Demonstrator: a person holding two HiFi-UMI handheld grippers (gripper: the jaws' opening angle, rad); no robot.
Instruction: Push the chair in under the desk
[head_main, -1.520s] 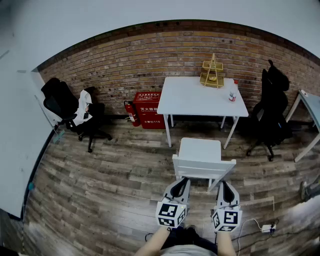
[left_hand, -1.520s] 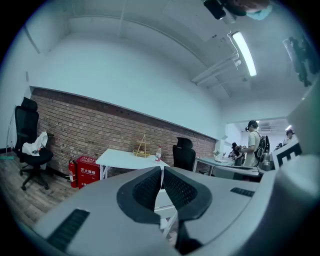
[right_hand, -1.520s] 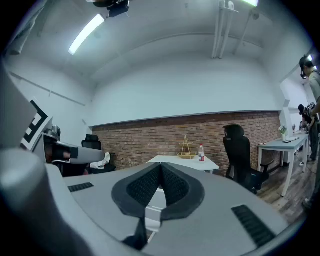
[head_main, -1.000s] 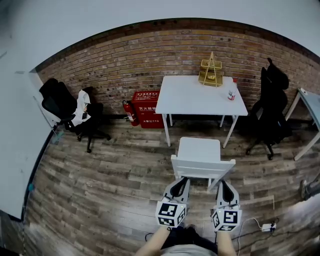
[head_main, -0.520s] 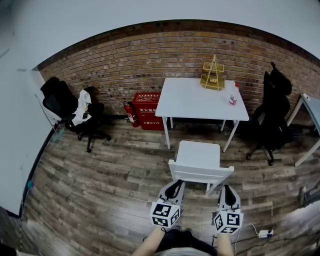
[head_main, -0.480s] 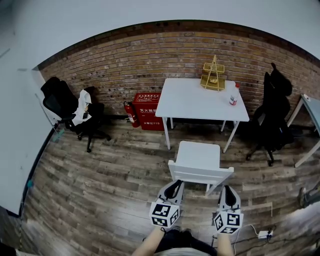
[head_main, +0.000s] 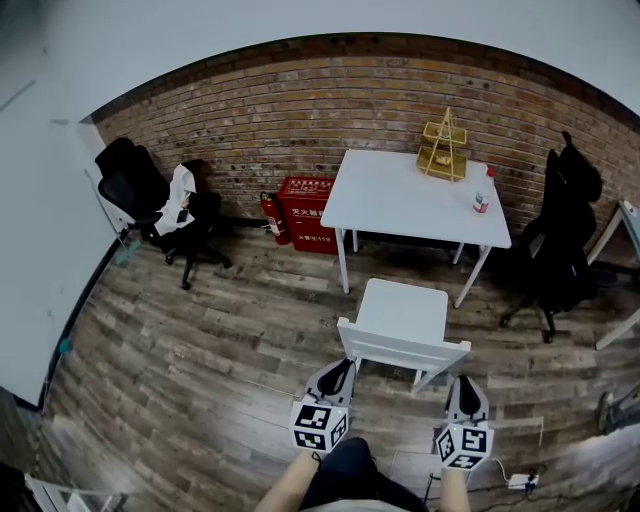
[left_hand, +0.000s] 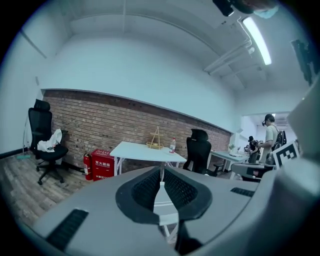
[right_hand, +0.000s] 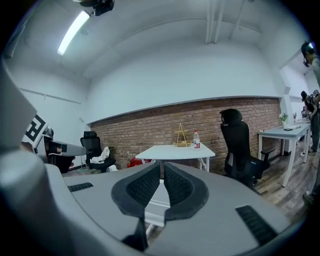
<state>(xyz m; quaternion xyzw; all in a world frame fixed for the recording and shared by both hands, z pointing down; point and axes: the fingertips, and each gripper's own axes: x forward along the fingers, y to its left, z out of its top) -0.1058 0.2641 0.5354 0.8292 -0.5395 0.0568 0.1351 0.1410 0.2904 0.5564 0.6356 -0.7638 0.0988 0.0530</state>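
my left hand-held gripper (head_main: 339, 369) and right hand-held gripper (head_main: 464, 386) are both clenched and empty, just behind the white chair (head_main: 403, 318). the chair stands short of the white surface (head_main: 415, 200). it looks light and rigid, so i'd press evenly on both ends of the backrest (head_main: 404, 346).

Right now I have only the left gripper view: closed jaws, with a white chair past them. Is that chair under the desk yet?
Observer: No. In the head view the white chair stands out in front of the desk, and its seat is not under the top.
Operator: Where is the right gripper?
Observer: The right gripper is just behind the backrest's right end, and the left gripper is at its left end. I cannot tell whether either touches.
Operator: Does the right one hold anything?
Observer: No. In the right gripper view its jaws are together with nothing between them.
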